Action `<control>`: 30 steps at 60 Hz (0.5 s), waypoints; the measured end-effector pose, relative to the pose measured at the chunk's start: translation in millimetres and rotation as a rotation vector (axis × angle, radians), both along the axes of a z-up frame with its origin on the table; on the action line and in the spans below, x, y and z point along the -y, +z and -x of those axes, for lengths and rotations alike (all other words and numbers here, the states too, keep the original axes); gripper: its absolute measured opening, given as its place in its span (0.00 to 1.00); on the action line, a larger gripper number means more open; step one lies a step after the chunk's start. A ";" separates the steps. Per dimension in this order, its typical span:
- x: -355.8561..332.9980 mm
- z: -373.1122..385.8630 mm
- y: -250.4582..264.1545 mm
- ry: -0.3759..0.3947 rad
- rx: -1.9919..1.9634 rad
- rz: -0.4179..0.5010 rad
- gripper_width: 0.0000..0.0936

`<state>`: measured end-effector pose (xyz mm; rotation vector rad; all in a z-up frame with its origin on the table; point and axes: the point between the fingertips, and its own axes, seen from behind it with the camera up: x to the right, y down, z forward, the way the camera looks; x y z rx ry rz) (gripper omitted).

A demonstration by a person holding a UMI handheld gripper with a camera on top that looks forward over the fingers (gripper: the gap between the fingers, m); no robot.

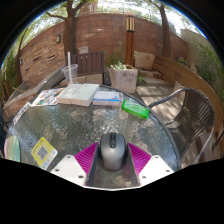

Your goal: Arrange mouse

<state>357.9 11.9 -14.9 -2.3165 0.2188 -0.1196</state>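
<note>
Grey mouse (pixel 112 149) between jaws, perhaps gripped.

The mouse's (pixel 112 150) near end is hidden between the tongs (pixel 112 160) (contact unclear)
</note>
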 end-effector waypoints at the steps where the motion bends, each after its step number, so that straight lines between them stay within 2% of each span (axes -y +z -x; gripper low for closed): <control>1: -0.6 -0.7 0.7 -0.001 0.003 -0.004 0.57; 14: -4.0 2.6 -1.8 0.005 0.021 0.008 0.41; 19: 0.5 -0.2 7.3 -0.012 0.053 0.011 0.39; 25: 9.3 1.7 64.8 -0.058 0.098 -0.073 0.39; 30: 14.6 23.1 139.5 -0.100 0.104 -0.186 0.38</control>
